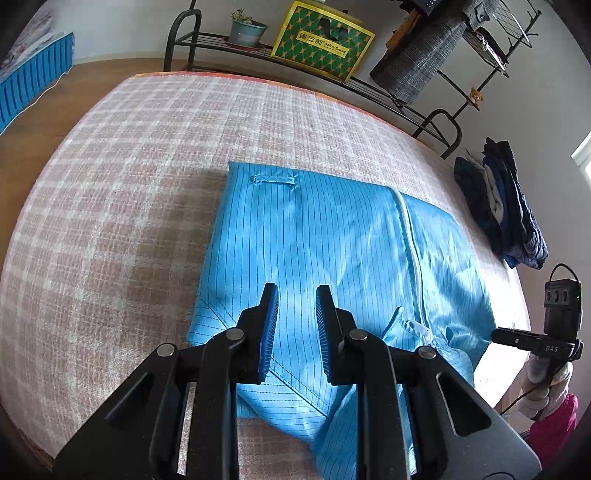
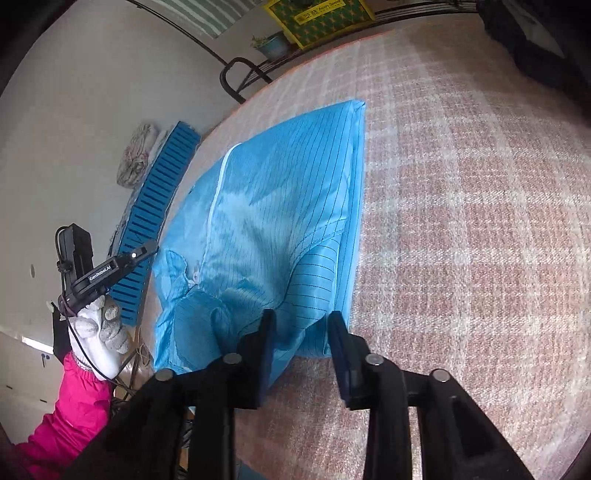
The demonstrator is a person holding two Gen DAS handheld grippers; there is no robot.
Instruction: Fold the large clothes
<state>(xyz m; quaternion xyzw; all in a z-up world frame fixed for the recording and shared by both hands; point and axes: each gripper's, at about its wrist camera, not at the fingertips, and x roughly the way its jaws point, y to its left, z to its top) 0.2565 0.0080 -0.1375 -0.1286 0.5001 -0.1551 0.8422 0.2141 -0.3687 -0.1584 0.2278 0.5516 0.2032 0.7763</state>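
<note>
A blue pinstriped garment [image 1: 325, 243] with a white zipper [image 1: 410, 236] lies partly folded on the pink checked table cover [image 1: 147, 184]. My left gripper [image 1: 297, 295] is open and empty, hovering over the garment's near part. In the right wrist view the same garment [image 2: 280, 206] lies left of centre. My right gripper [image 2: 301, 319] is open and empty, its fingers just above the garment's near corner. The left gripper also shows in the right wrist view [image 2: 110, 269], held in a white-gloved hand. The right gripper also shows in the left wrist view [image 1: 546, 332].
A pile of dark clothes [image 1: 506, 210] lies at the table's right edge. Behind the table stand a black metal rack [image 1: 332, 74] with a potted plant [image 1: 245, 29] and a yellow-green box [image 1: 321, 40]. A blue slatted crate [image 2: 155, 229] stands beyond the left edge.
</note>
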